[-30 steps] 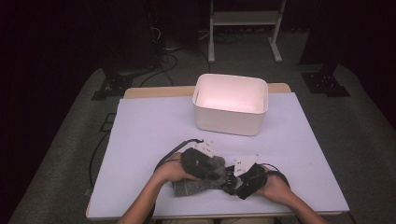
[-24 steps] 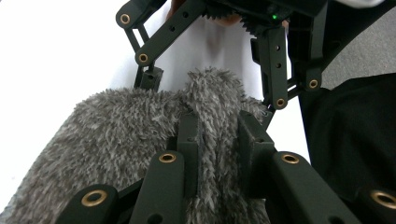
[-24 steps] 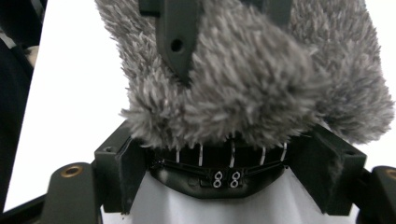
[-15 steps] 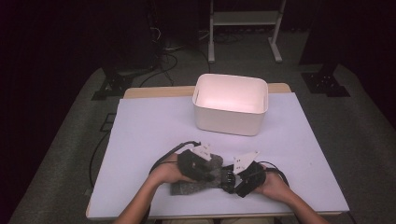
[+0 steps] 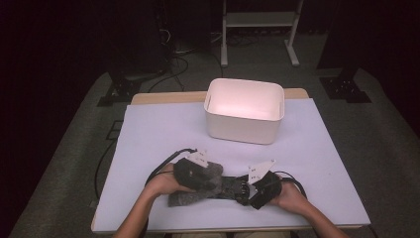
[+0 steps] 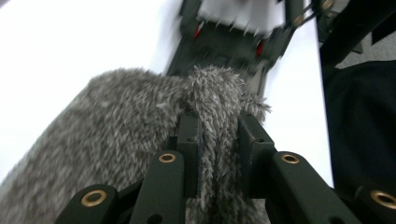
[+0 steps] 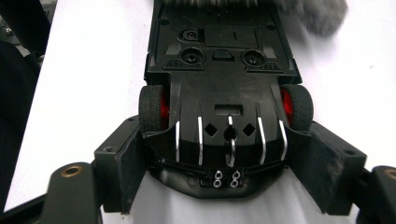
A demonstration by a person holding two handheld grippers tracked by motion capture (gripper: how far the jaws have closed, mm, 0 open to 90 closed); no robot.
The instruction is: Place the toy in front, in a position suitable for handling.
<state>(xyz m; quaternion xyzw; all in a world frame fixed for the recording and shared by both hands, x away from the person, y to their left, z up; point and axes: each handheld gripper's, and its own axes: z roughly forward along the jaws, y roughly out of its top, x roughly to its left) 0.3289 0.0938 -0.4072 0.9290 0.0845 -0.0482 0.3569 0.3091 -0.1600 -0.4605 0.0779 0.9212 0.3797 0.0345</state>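
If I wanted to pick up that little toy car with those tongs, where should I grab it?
Across one end of the body, as the right tongs do now, coming in along its length. The car lies underside up; its end is narrow with flat sides beside the wheels, so both pads sit square. The grey furry cloth covers the far end.

A tub (image 5: 244, 111) sits toward the far edge of the table (image 5: 153, 129), about midway along it. Near the front edge a toy car (image 5: 233, 187) lies upside down between the left gripper (image 5: 210, 183) and right gripper (image 5: 245, 188), with a furry cloth (image 5: 190, 191) over its left end.
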